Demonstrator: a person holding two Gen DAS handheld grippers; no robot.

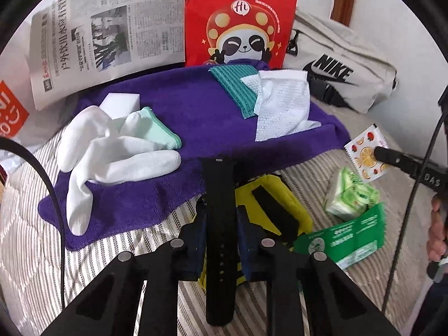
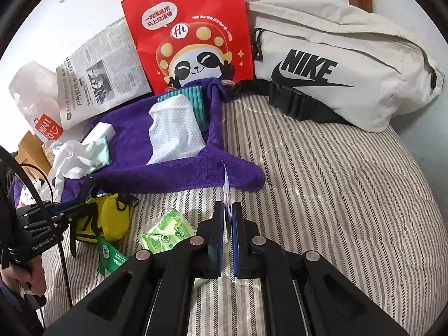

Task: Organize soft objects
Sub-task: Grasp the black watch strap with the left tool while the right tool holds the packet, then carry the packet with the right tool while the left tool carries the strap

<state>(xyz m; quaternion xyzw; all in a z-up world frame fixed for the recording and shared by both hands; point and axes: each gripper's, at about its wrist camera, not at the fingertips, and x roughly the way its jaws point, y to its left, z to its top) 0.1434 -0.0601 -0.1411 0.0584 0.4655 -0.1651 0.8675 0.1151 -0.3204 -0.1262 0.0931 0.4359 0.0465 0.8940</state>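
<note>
My left gripper [image 1: 219, 210] is shut on a black perforated watch strap [image 1: 218, 196], held above a yellow pouch [image 1: 280, 204] on the striped bed. My right gripper [image 2: 227, 212] is shut on a thin fruit-print sachet [image 2: 226, 187], seen edge-on; the left wrist view shows it [image 1: 364, 154] flat in the right gripper's tip. A purple towel [image 1: 179, 123] carries white socks [image 1: 112, 151], a mint cloth [image 1: 156, 131], a white foam block [image 1: 120, 103], a teal striped cloth [image 1: 235, 86] and a white textured wipe [image 1: 282, 109].
A green tissue pack [image 1: 350, 196] and a green leaflet [image 1: 344, 238] lie right of the pouch. A red panda bag [image 2: 190, 30], a newspaper [image 1: 106, 33] and a beige Nike waist bag [image 2: 344, 64] stand at the back. Striped bedding [image 2: 336, 182] spreads right.
</note>
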